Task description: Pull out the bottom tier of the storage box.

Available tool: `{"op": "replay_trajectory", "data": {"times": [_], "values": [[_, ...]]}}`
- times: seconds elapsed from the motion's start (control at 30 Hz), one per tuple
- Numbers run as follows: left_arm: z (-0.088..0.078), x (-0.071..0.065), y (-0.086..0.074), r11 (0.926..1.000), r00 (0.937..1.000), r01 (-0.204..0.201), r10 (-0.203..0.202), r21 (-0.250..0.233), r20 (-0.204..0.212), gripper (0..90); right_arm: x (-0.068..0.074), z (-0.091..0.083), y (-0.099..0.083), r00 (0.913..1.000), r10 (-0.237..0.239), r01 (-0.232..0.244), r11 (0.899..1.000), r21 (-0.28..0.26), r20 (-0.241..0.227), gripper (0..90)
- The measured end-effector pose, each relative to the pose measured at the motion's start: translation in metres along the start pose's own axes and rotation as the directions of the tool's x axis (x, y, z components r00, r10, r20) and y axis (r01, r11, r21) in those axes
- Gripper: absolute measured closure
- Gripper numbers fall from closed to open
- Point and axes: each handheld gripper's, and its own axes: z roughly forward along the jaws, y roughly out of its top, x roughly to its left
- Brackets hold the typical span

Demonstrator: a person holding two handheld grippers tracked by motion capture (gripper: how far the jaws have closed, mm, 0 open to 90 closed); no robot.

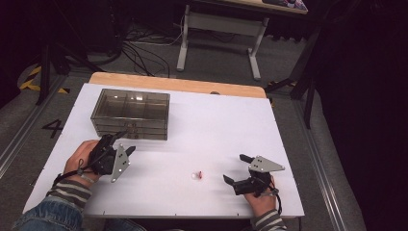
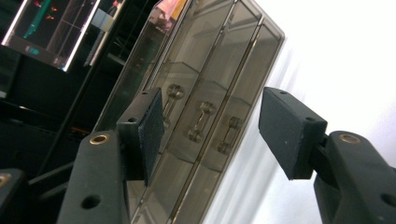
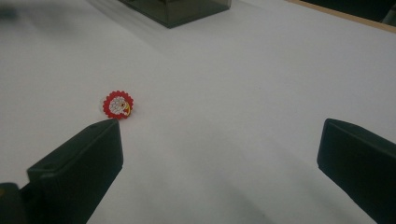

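A smoky transparent drawer box [image 1: 131, 113] stands on the white table at the back left; its front carries three small handles [image 2: 201, 122]. My left gripper [image 1: 124, 142] is just in front of that face, rolled on its side, jaws open with the handles seen in the gap and nothing touched. A small round red-rimmed charm with a white middle [image 1: 197, 175] lies on the table near the front centre. My right gripper [image 1: 234, 168] rests at the front right, jaws wide open, and the charm [image 3: 118, 104] lies just beyond its left fingertip.
The white table top [image 1: 216, 125] has a wooden edge [image 1: 178, 84] along its far side. Beyond it are a desk frame [image 1: 219, 29] and cables on the floor. The box's corner [image 3: 180, 10] appears far off in the right gripper view.
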Motion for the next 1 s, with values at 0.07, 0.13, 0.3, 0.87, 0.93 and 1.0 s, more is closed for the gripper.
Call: {"op": "replay_trajectory", "data": {"times": [0.07, 0.13, 0.3, 0.87, 0.93, 1.0], "values": [[0.001, -0.002, -0.001, 0.9997, 0.9996, -0.022, 0.023, 0.010, -0.015, 40.9, 0.000, 0.000, 0.000, 1.0000, 0.000, 0.000, 1.000, 0.001, -0.001, 1.0], [0.002, -0.004, -0.001, 0.9989, 0.9987, -0.044, 0.044, 0.018, -0.024, 41.5, 0.000, 0.000, 0.000, 1.0000, 0.001, -0.001, 1.000, 0.001, -0.001, 1.0], [0.004, -0.009, -0.002, 0.9960, 0.9955, -0.077, 0.079, 0.044, -0.051, 42.8, 0.000, 0.000, 0.000, 1.0000, 0.002, -0.002, 1.000, 0.002, -0.001, 1.0], [0.016, -0.029, -0.009, 0.9622, 0.9594, -0.218, 0.242, 0.163, -0.145, 48.9, 0.001, 0.001, 0.000, 1.0000, -0.006, 0.006, 1.000, 0.007, -0.001, 1.3], [0.017, -0.030, -0.009, 0.9555, 0.9544, -0.233, 0.260, 0.181, -0.146, 49.0, 0.001, 0.001, 0.000, 1.0000, -0.006, 0.006, 1.000, 0.006, 0.000, 1.4], [0.019, -0.032, -0.010, 0.9494, 0.9484, -0.249, 0.279, 0.191, -0.150, 49.4, 0.001, 0.001, 0.000, 1.0000, -0.007, 0.007, 1.000, 0.007, 0.000, 1.3]]}}
